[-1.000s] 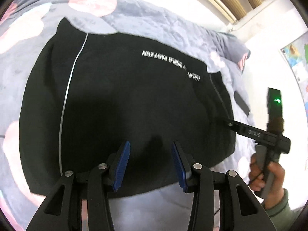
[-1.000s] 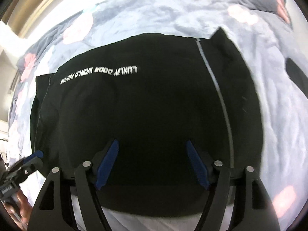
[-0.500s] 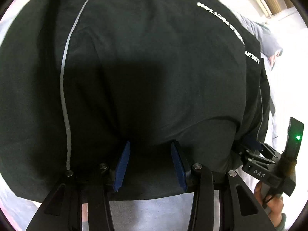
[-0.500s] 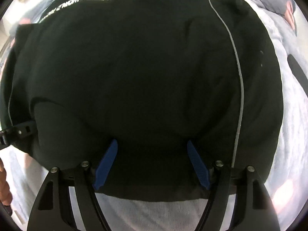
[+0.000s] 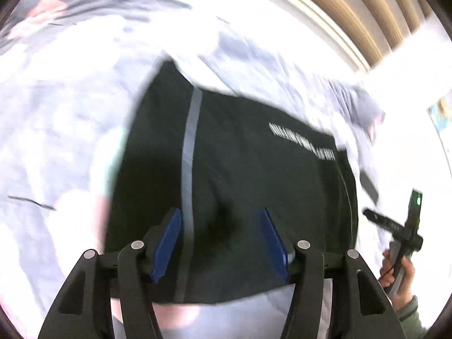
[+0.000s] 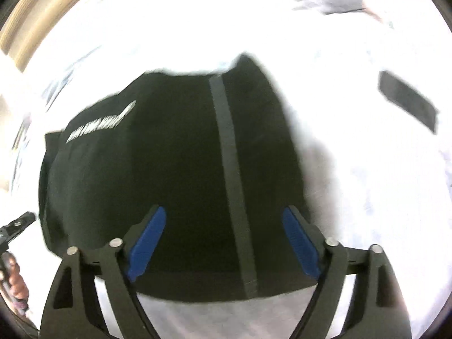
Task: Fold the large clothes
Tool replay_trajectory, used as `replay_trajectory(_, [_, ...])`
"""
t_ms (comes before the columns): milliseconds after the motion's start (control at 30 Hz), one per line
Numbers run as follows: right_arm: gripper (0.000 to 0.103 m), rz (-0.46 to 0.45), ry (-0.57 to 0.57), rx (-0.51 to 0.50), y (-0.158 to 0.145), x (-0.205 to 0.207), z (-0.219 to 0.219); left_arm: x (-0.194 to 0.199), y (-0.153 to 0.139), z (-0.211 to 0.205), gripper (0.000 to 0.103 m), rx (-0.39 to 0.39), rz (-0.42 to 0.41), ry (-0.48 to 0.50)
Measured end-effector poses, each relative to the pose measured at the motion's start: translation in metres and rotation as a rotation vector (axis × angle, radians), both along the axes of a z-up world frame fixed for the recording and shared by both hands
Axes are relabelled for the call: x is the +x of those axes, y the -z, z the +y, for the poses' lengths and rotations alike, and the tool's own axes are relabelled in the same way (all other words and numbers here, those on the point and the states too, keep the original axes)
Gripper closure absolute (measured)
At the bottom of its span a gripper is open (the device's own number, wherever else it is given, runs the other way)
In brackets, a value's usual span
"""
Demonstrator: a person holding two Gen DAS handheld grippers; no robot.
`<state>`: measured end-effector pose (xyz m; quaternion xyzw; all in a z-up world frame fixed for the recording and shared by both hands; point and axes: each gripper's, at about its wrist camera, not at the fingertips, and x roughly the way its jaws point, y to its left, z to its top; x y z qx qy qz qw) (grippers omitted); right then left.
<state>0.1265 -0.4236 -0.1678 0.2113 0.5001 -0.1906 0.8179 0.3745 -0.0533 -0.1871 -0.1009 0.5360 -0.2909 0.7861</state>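
Currently the left gripper (image 5: 221, 240) has its jaws spread apart with nothing between the blue pads (image 5: 167, 244); the right gripper (image 6: 223, 243) is likewise spread wide and holds nothing. The black garment (image 5: 240, 186) lies folded on the pale grey bedding (image 5: 56, 130), directly ahead of and beneath both sets of fingers.

Edges and clearance:
- Near hem: runs just below the pads in both views, with bare bedding showing between the finger arms.
- Left gripper: a grey stripe (image 5: 188, 152) runs forward from beside its left pad; open bedding lies to the left of the garment's left edge.
- Right gripper: the stripe (image 6: 230, 163) on this side runs forward between the pads, nearer the right one. The garment's right edge sits just beyond the right pad, with bright open bedding further right. A dark flat object (image 6: 406, 101) lies well apart, ahead and to the right.
- Far edge: white lettering (image 5: 302, 141) sits near the far right corner as seen from the left gripper. A raised corner of fabric marks the far end of each stripe.
- The right hand (image 5: 399, 279) appears at the right margin of the left view, beside the garment's right edge.

Change from half a second ago: the garment then filled both views and the pads sat over its near hem; now both tools are further back, more bedding is visible all round, and both views are motion-blurred.
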Motion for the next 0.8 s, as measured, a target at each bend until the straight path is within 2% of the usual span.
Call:
replay_trajectory(100, [0.015,0.003,0.059,-0.019,-0.005,-0.006,-0.036,0.027,0.002,0.027,0.042,0.034,0.010,-0.059])
replay_trajectory(200, [0.015,0.013,0.063,-0.035,0.001,-0.003,-0.055,0.052,0.014,0.049,0.042,0.016,0.049,-0.067])
replay_trajectory(333, [0.015,0.046,0.033,-0.010,0.024,0.008,-0.065,0.080,0.051,0.048,0.042,-0.007,0.165,-0.036])
replay_trajectory(433, [0.015,0.063,0.013,0.036,0.041,0.019,-0.066,0.092,0.079,0.042,0.042,-0.010,0.214,-0.039])
replay_trajectory(500, [0.015,0.058,0.005,0.072,0.051,0.020,-0.066,0.094,0.092,0.042,0.042,-0.048,0.244,-0.039])
replay_trajectory(633, [0.012,0.008,0.018,0.228,0.069,0.017,-0.081,0.096,0.114,0.046,0.027,-0.166,0.340,-0.025])
replay_trajectory(700, [0.012,-0.018,0.025,0.346,0.080,0.013,-0.090,0.093,0.123,0.045,0.026,-0.220,0.397,0.005])
replay_trajectory(800, [0.010,-0.035,0.006,0.432,0.090,0.010,-0.094,0.091,0.127,0.046,0.026,-0.242,0.407,0.005])
